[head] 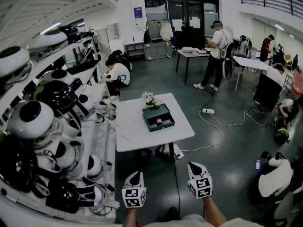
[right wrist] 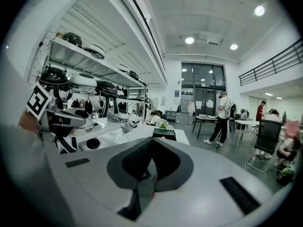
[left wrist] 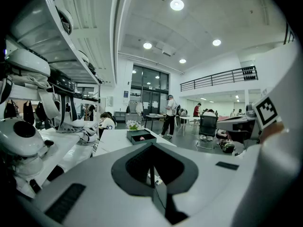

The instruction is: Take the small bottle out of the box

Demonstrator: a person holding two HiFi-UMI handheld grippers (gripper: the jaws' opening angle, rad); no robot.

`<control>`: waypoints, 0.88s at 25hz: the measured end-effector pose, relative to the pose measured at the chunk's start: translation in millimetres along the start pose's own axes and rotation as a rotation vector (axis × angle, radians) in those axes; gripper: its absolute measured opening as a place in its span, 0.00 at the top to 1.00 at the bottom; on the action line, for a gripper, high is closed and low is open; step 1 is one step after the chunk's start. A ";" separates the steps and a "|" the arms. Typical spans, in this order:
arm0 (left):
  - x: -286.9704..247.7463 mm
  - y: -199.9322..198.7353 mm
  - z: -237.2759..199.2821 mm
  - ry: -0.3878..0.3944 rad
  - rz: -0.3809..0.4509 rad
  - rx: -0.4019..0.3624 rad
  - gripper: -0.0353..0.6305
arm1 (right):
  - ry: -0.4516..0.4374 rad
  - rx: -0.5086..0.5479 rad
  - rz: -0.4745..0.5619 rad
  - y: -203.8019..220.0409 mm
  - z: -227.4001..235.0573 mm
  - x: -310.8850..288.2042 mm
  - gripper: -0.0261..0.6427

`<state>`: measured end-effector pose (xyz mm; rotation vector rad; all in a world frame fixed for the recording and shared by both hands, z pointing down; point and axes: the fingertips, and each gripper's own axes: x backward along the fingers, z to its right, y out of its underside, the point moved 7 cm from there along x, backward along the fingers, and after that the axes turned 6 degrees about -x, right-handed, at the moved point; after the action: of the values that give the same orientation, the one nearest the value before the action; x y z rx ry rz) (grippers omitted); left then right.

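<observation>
A dark green open box (head: pixel 158 117) lies on a white table (head: pixel 132 131), well ahead of me. Inside it lies a small pink bottle (head: pixel 159 121). Both grippers hang low in front of me, short of the table's near edge and touching nothing. My left gripper (head: pixel 136 175) has its jaws together and empty; its own view shows the box (left wrist: pixel 141 136) far off with the bottle (left wrist: pixel 141 138) as a pink speck. My right gripper (head: pixel 193 166) is shut and empty too, and the box (right wrist: pixel 164 134) is distant in its view.
A small bunch of flowers (head: pixel 149 100) stands just behind the box. Shelves of white and black robot heads (head: pixel 33 122) fill the left side. A power strip (head: pixel 178 153) and cables lie on the floor by the table. Several people work at the back and right.
</observation>
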<state>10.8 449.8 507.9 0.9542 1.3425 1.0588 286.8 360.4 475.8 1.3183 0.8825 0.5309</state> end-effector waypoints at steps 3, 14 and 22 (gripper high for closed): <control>-7.3 -1.2 -2.2 0.002 -0.004 -0.006 0.92 | -0.007 0.002 0.002 -1.6 1.2 -9.0 0.93; -34.3 -11.9 -2.6 -0.029 -0.011 -0.013 0.92 | -0.051 -0.010 0.015 -5.8 20.6 -41.7 0.93; -59.7 -17.7 6.1 -0.062 0.001 -0.010 0.92 | -0.087 0.005 0.009 -5.5 43.7 -69.8 0.93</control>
<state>20.6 387.9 507.2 0.9732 1.2845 1.0281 280.4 279.1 488.2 1.3404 0.8073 0.4755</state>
